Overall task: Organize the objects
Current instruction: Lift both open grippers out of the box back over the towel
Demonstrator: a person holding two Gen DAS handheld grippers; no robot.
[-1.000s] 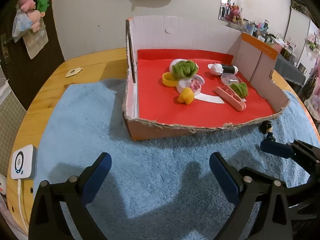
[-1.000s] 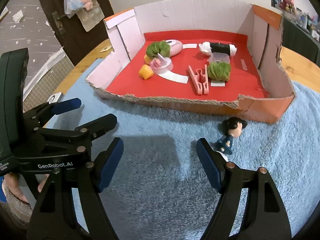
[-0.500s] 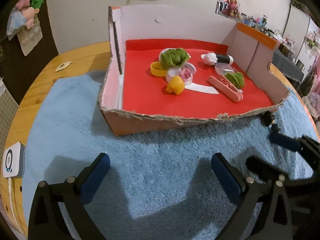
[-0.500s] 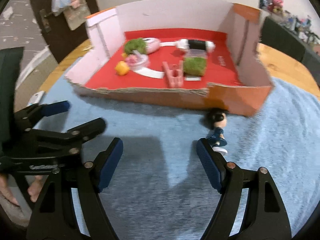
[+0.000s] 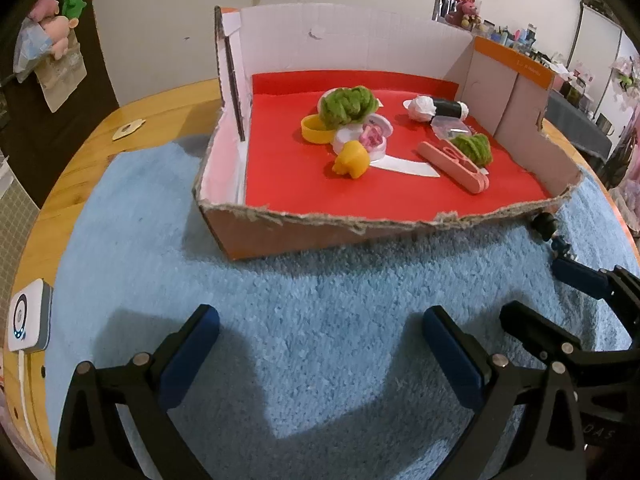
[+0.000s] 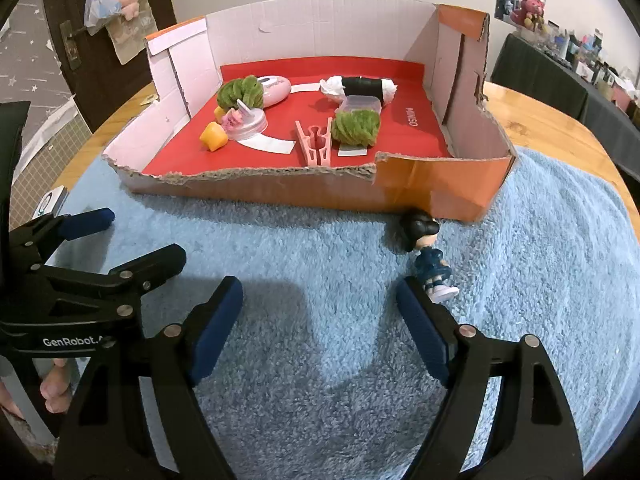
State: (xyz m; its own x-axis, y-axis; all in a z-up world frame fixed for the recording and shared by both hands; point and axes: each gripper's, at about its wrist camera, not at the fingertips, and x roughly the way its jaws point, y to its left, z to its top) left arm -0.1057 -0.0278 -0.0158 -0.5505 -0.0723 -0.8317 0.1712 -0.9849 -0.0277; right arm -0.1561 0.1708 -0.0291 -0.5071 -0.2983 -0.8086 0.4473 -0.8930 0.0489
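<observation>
A small doll figure [image 6: 426, 256] with black hair and blue clothes lies on the blue towel [image 6: 328, 360], just in front of the cardboard box [image 6: 440, 192]. It also shows at the right edge of the left wrist view [image 5: 550, 232]. My right gripper [image 6: 320, 328] is open and empty, its right finger close beside the doll's feet. My left gripper [image 5: 320, 348] is open and empty over the towel, in front of the box [image 5: 280, 236]. The red-floored box holds a yellow toy [image 5: 351, 159], green pompoms [image 5: 348, 102], a pink clip [image 5: 454, 160] and a black roll [image 5: 438, 108].
The towel covers a round wooden table [image 5: 132, 112]. A white device with a cable [image 5: 26, 320] sits at the table's left edge. A small tag [image 5: 127, 130] lies on the wood behind the towel. A dark door [image 6: 100, 40] with hanging plush toys stands at the left.
Both grippers have shifted a little relative to the box. The right gripper has come nearer the doll, whose feet now lie beside its right finger. Both stay open.
</observation>
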